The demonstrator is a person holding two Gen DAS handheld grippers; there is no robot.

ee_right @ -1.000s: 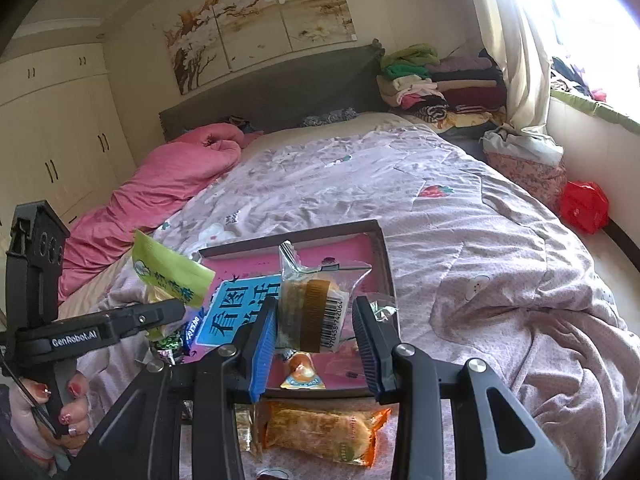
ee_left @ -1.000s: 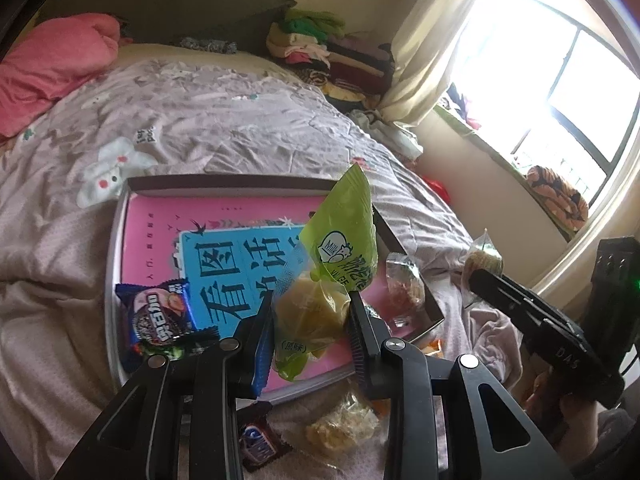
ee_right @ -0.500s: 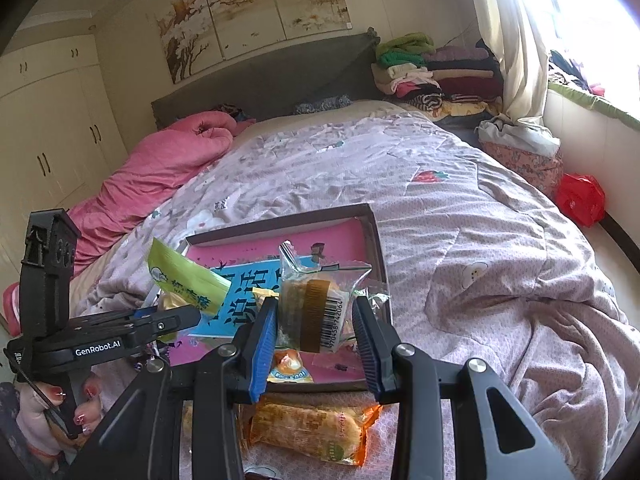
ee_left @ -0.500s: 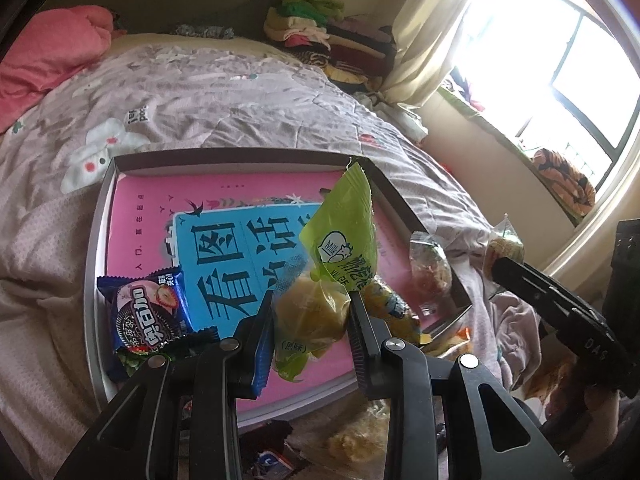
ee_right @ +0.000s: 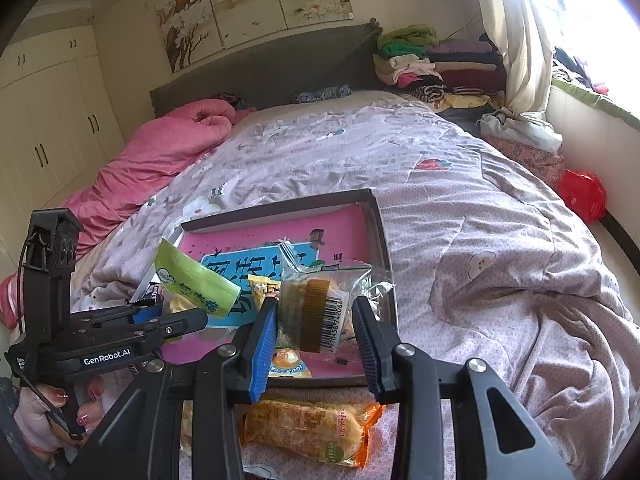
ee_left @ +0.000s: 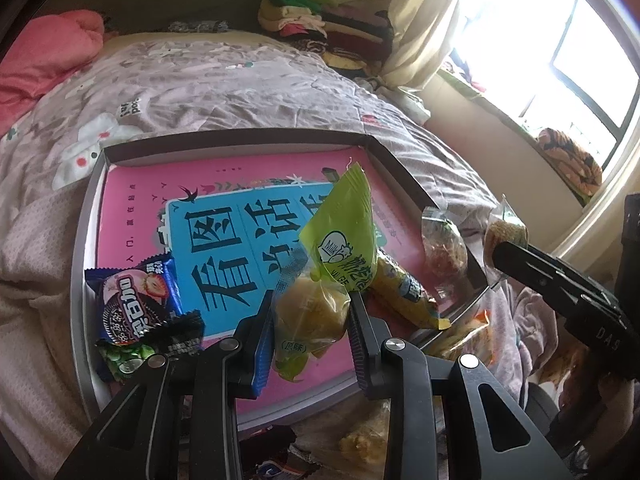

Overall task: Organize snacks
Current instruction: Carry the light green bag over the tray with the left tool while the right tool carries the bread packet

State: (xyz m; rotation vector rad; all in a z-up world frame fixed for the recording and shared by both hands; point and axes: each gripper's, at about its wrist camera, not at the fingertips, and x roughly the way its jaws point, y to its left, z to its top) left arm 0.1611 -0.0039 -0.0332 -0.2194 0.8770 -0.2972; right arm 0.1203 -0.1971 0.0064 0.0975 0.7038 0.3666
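Snacks fill both my claws. My left claw (ee_left: 312, 316) is narrowed onto a green packet (ee_left: 340, 240) holding a yellow cake, pads pressing its sides, above the tray (ee_left: 240, 138). My right claw (ee_right: 316, 320) pinches a clear packet (ee_right: 316, 304) with a barcode over the tray's near corner. An orange packet (ee_right: 312, 428) lies on the bedspread (ee_right: 480, 240) below.

Pink tray (ee_left: 120, 184) liner with blue panel and black characters; lime-green snack packet (ee_left: 344, 236); lilac floral quilt (ee_right: 460, 200); pink duvet (ee_right: 168, 148).
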